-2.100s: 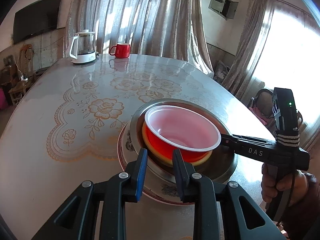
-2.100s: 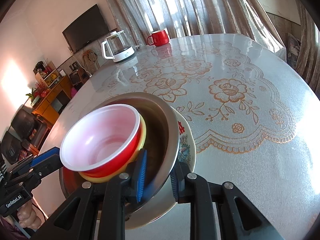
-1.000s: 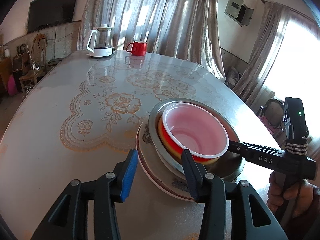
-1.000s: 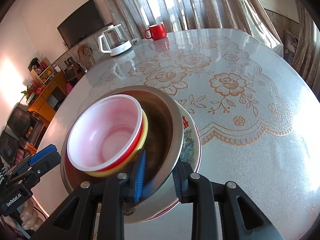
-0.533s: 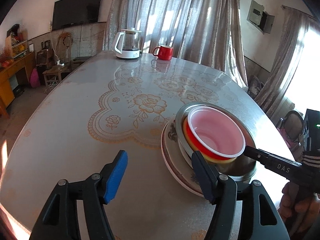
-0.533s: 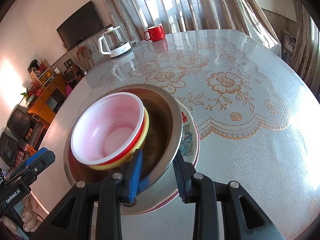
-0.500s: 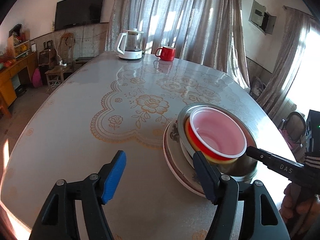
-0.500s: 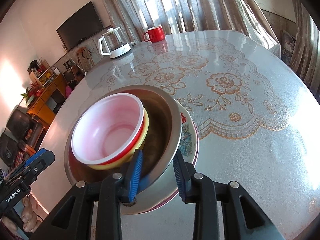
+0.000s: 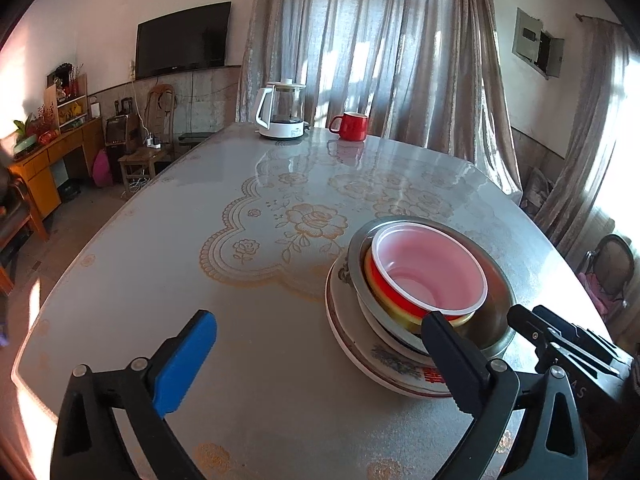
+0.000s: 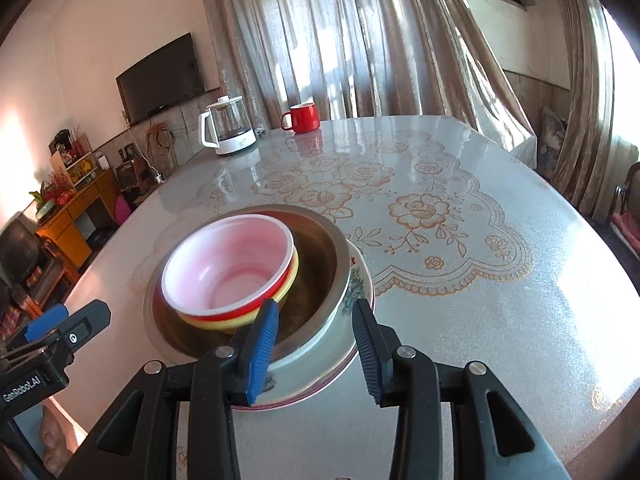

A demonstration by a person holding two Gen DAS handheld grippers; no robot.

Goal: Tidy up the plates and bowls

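- Left gripper (image 9: 316, 354): jaws wide apart, holding nothing.
- Right gripper (image 10: 316, 344): jaws parted, straddling the steel bowl (image 10: 320, 264) rim.
- Red bowl (image 10: 228, 264) nested in steel bowl, on plate (image 10: 360, 280), on table (image 10: 480, 300).

we're seeing table (image 9: 168, 264) w/ lace-print cover carrying a floral plate (image 9: 360, 354), kettle (image 9: 280, 114) & red mug (image 9: 352, 126).
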